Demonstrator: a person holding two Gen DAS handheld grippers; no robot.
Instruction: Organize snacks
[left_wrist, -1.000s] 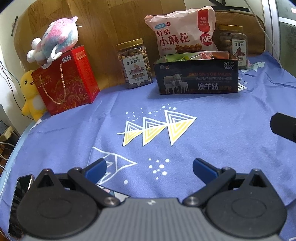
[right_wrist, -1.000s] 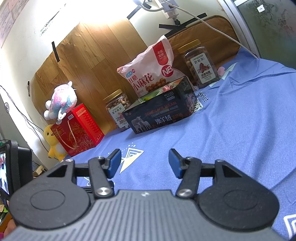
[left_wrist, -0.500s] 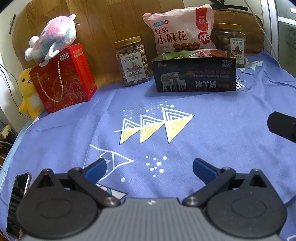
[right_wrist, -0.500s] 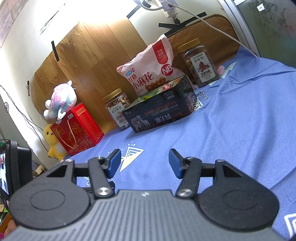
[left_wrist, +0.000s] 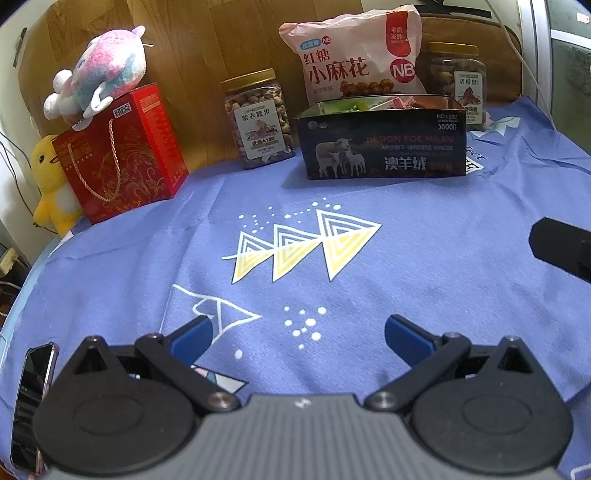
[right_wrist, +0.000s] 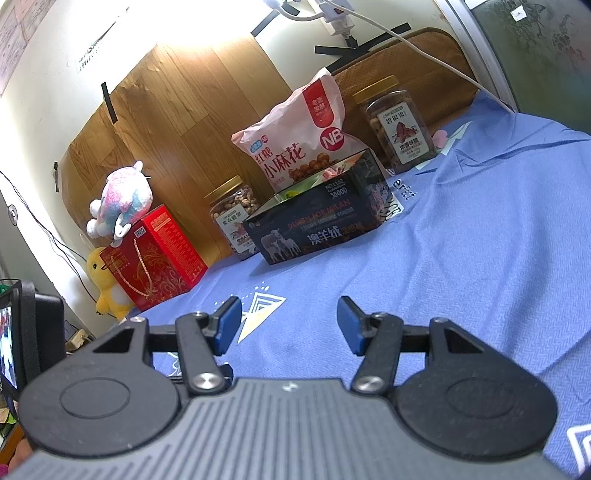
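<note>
A dark open box (left_wrist: 384, 147) (right_wrist: 314, 229) with sheep printed on its side stands at the back of the blue cloth, small wrapped snacks showing inside. Behind it leans a pink snack bag (left_wrist: 354, 59) (right_wrist: 299, 144). One nut jar (left_wrist: 258, 118) (right_wrist: 232, 218) stands left of the box, another (left_wrist: 458, 81) (right_wrist: 399, 125) right of it. My left gripper (left_wrist: 295, 336) hangs open over the near cloth, empty. My right gripper (right_wrist: 288, 325) is also open and empty, well short of the box.
A red gift box (left_wrist: 122, 151) (right_wrist: 155, 254) at the back left carries a pink plush toy (left_wrist: 99, 85); a yellow plush duck (left_wrist: 51, 184) stands beside it. A phone (left_wrist: 33, 402) lies at the near left edge. Part of the other gripper (left_wrist: 561, 247) shows at the right.
In the left wrist view the scene has shifted slightly down and right across the frames. Both grippers' jaws keep the same width.
</note>
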